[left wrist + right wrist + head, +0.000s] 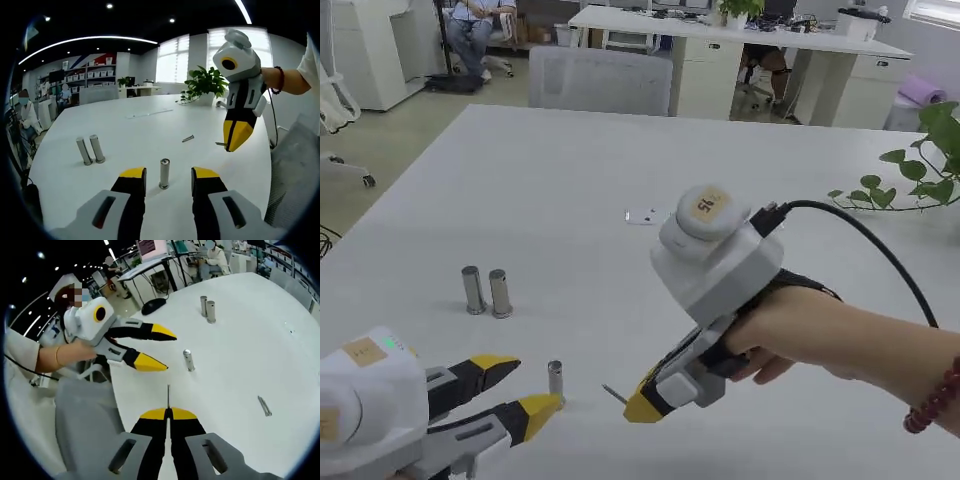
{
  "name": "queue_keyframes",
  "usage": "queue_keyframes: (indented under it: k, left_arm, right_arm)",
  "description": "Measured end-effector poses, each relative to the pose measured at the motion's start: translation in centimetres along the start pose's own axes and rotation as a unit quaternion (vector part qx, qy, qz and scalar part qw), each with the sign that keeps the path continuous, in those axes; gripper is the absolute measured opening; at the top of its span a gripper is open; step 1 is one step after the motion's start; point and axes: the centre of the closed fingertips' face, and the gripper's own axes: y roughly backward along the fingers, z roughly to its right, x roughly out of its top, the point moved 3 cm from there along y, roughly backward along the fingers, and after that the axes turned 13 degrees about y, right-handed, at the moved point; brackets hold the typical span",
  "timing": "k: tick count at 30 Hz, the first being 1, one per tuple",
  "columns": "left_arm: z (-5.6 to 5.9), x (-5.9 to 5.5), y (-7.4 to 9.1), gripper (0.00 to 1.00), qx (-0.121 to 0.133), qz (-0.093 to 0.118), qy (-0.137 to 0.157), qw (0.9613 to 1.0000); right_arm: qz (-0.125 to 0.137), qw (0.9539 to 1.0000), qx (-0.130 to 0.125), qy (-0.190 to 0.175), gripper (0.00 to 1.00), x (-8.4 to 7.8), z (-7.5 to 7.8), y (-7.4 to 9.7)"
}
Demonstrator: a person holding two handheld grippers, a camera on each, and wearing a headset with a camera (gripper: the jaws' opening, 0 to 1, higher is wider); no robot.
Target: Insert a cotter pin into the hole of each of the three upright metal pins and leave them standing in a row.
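Left claw [518, 385] spread, lone pin [164, 173] just ahead; right claw [168, 412] pinching cotter pin [168, 396]; pin pair [96, 148], spare cotter [188, 138] aside.

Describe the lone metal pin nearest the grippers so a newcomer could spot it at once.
On the white table, look at the near edge where the left gripper has its yellow-tipped jaws open. The short upright metal pin stands just in front of those jaws. It stands alone, while the other two pins stand side by side farther back to the left.
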Motion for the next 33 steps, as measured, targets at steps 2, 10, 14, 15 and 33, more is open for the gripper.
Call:
queue_keyframes:
  k: [2, 10, 14, 15, 33]
  left_arm:
    - [0.0, 0.0, -0.3, 0.34, -0.002, 0.000, -0.001, 1.0000]
    - [-0.4, -0.7, -1.3, 0.33, -0.003, -0.008, 0.000, 1.0000]
    - [-0.5, -1.1, -1.9, 0.32, -0.006, -0.015, -0.003, 0.9999]
    - [-0.5, -1.2, -2.0, 0.31, -0.007, -0.017, -0.004, 0.9998]
    - [-1.1, -2.6, -3.4, 0.19, -0.021, -0.028, -0.008, 0.9993]
  right_arm:
    - [-0.007, 0.9999, -0.003, -0.012, 0.02, 0.0, 0.3, -0.3]
    - [-0.027, 0.9988, 0.001, -0.041, 0.02, 0.4, 0.8, -1.2]
    - [-0.037, 0.9981, 0.003, -0.050, 0.02, 0.5, 1.0, -1.7]
    - [-0.039, 0.9978, 0.003, -0.053, 0.02, 0.5, 1.0, -1.8]
    - [-0.056, 0.9948, 0.007, -0.085, 0.02, 1.7, 1.7, -3.8]
